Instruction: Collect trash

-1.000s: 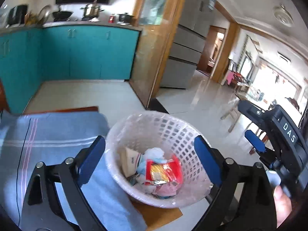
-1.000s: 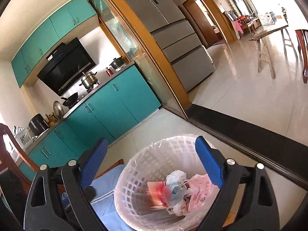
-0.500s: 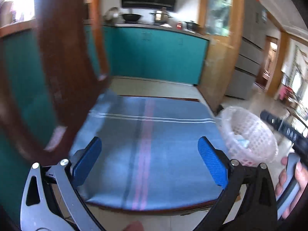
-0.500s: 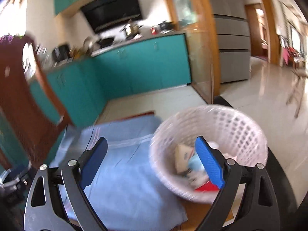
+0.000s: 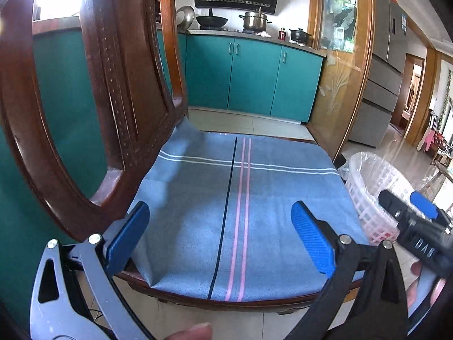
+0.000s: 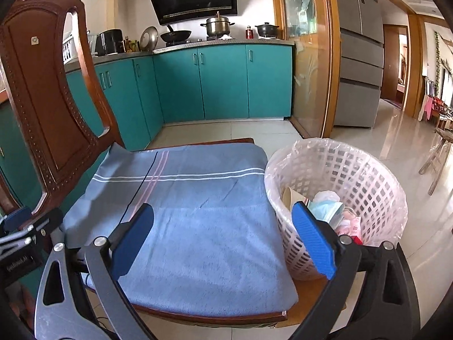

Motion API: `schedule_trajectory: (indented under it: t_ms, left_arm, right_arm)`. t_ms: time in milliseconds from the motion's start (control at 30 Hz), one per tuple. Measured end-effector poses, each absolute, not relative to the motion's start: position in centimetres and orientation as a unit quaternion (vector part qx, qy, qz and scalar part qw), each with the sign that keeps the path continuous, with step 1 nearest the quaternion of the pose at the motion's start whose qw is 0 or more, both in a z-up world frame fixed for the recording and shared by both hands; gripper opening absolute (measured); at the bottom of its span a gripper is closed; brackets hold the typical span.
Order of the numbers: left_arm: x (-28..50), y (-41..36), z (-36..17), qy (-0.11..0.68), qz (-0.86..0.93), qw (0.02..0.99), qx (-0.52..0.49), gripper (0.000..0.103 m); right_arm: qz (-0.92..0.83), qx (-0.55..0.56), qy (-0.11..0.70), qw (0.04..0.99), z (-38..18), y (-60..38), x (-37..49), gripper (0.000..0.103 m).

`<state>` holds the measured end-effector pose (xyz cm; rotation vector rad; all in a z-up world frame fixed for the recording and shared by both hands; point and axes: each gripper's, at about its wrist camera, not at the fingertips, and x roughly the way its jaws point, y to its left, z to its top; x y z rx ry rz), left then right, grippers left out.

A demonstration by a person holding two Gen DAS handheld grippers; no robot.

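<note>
Standing right of the bare cloth (image 6: 198, 221), the basket (image 6: 339, 187) sits nearest the right tongs (image 6: 223, 238); left tongs (image 5: 220, 238) and right both gape apart, empty.

Basket beside cloth on chair seat

A towel (image 6: 198, 212) is spread over the chair (image 6: 42, 90) seat; the lined basket (image 6: 354, 170), at its right edge, holds trash (image 6: 328, 206). Cabinets (image 6: 220, 82) stand behind.

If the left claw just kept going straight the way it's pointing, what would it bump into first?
Most likely the blue striped cloth covering the chair seat; the open left claw points across it, with nothing lying between. Depth is hard to judge in this fisheye view.
</note>
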<state>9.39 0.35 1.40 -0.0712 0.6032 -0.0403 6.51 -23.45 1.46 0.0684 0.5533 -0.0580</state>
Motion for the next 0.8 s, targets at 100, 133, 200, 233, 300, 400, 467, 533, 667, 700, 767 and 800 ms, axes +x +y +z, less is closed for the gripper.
schedule_trajectory:
  t_ms: [100,133,200,233,300,400,467,533,667,700,767,800]
  left_arm:
    - [9.28,0.14,1.52,0.293,-0.017,0.956,-0.031,0.1]
    - [9.29,0.14,1.53,0.293,-0.016,0.956,-0.032,0.1]
    - [9.23,0.16,1.55,0.293,-0.018,0.955,-0.033,0.1]
    - [9.25,0.13,1.63,0.293,-0.018,0.955,-0.034,0.1]
    - [9.27,0.09,1.64,0.293,-0.019,0.955,-0.035,0.1]
    - [9.2,-0.12,1.53,0.292,-0.022,0.956,-0.033,0.1]
    - [9.14,-0.29,1.48,0.293,-0.026,0.955,-0.03,0.1]
    - [9.11,-0.37,1.45,0.293,-0.029,0.955,-0.028,0.1]
    - [9.09,-0.52,1.36,0.295,-0.031,0.955,-0.026,0.1]
    - [9.09,-0.51,1.38,0.295,-0.031,0.955,-0.027,0.1]
    - [9.07,-0.53,1.4,0.294,-0.031,0.955,-0.026,0.1]
    - [9.05,-0.55,1.4,0.293,-0.03,0.955,-0.026,0.1]
  right_arm:
    - [-0.026,0.028,0.277,0.96,1.13,-23.2,6.61,0.096]
    - [-0.026,0.027,0.278,0.96,1.08,-23.23,6.63,0.096]
    - [-0.026,0.028,0.278,0.96,1.04,-23.3,6.66,0.096]
    - [-0.026,0.028,0.279,0.96,0.99,-23.37,6.66,0.096]
    - [-0.026,0.026,0.279,0.96,0.91,-23.42,6.61,0.096]
    - [-0.027,0.026,0.281,0.959,0.77,-23.49,6.65,0.096]
    - [-0.026,0.026,0.28,0.959,0.78,-23.52,6.64,0.096]
    - [-0.026,0.027,0.28,0.959,0.74,-23.56,6.66,0.096]
    - [-0.025,0.025,0.281,0.959,0.66,-23.61,6.67,0.096]
    - [-0.024,0.025,0.281,0.959,0.64,-23.64,6.68,0.096]
    - [-0.023,0.026,0.281,0.959,0.61,-23.74,6.65,0.096]
    - [-0.023,0.026,0.281,0.959,0.61,-23.7,6.65,0.096]
